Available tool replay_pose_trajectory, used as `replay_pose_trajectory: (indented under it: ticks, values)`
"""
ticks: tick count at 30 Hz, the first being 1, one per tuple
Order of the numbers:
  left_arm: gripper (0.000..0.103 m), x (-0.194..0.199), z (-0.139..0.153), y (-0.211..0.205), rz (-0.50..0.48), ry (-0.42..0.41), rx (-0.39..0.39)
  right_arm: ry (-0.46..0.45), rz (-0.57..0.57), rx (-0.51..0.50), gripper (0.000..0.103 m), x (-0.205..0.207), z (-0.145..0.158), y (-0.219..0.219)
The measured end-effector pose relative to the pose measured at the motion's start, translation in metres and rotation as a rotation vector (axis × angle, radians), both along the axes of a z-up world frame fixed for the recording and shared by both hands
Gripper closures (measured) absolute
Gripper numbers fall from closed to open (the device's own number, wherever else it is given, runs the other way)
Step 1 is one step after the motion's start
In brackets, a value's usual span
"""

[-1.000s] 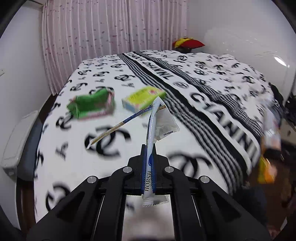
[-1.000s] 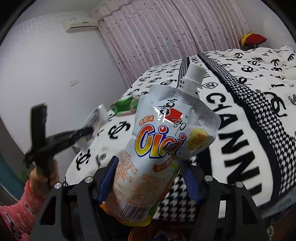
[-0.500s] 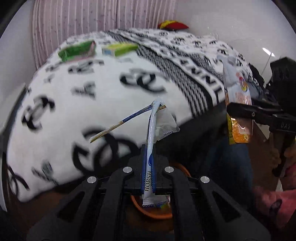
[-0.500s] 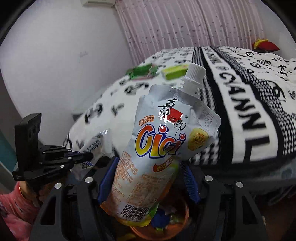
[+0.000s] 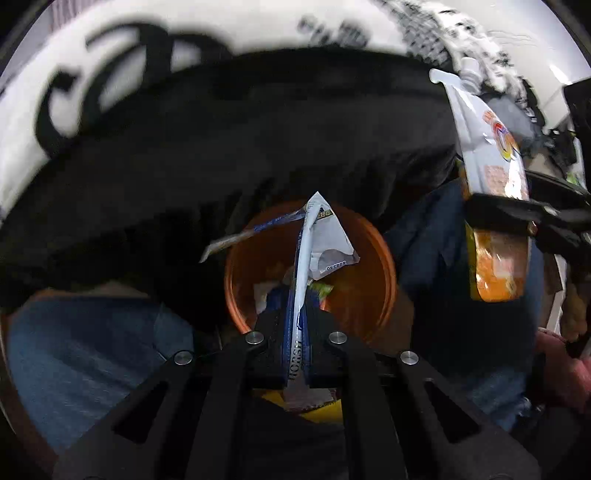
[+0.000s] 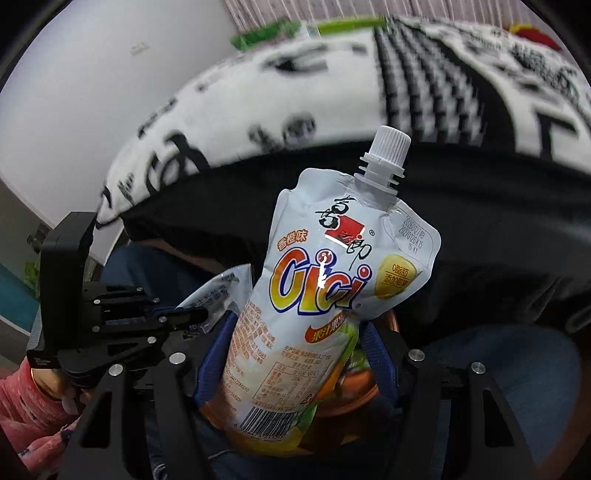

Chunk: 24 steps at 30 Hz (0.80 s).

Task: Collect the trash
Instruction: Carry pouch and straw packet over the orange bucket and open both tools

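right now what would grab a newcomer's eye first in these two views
The big white and orange Cici juice pouch fills the middle of the right wrist view, clamped in the right gripper. In the left wrist view, a thin blue and white wrapper stands pinched in the left gripper, right over an orange bin that already holds scraps. Behind both runs the black and white bedspread.

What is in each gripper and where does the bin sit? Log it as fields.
left gripper: shut on a torn white and blue wrapper
right gripper: shut on an orange juice pouch, white cap on
bin: orange bin beyond the left gripper's tips, trash already inside
bed: black and white blanket past the pouch
left on the bed: green packets, blurred
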<state>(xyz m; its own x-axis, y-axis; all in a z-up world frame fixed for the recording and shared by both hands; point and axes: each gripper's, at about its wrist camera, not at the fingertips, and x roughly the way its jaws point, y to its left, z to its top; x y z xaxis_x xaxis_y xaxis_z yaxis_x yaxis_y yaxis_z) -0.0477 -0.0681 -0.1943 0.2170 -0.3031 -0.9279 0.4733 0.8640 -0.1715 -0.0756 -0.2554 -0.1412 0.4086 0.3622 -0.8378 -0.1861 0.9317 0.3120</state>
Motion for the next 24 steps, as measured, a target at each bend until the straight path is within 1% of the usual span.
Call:
replay_pose_trajectory:
  ticks: [1,4,11,15,19,21,22,23,24]
  values:
    - [0.099,0.002,-0.008,-0.002,-0.003,0.022,0.011,0.034,0.004,-0.004,0.038,0.002,-0.012,0.002]
    - [0.099,0.007,-0.026,-0.007,0.003,0.079,0.029,0.093,0.004,-0.02,0.038,0.004,-0.035,0.005]
    - [0.099,0.02,-0.062,-0.015,0.037,0.199,0.056,0.217,-0.016,-0.024,0.038,0.017,-0.08,0.007]
    - [0.099,0.025,-0.08,-0.018,0.043,0.239,0.088,0.272,-0.029,-0.026,0.037,0.023,-0.101,0.008]
    - [0.099,0.027,-0.096,-0.019,0.045,0.279,0.115,0.302,-0.035,-0.017,0.036,0.028,-0.113,0.01]
    - [0.099,0.026,-0.096,-0.02,0.05,0.278,0.124,0.309,-0.044,-0.008,0.032,0.028,-0.117,0.008]
    - [0.091,0.028,-0.096,-0.02,0.058,0.274,0.127,0.311,-0.063,0.0,0.028,0.028,-0.118,0.005]
    - [0.078,0.029,-0.094,-0.02,0.067,0.273,0.119,0.305,-0.075,0.003,0.023,0.029,-0.117,0.004]
    - [0.07,0.029,-0.092,-0.018,0.077,0.264,0.115,0.296,-0.087,0.007,0.022,0.03,-0.116,0.003]
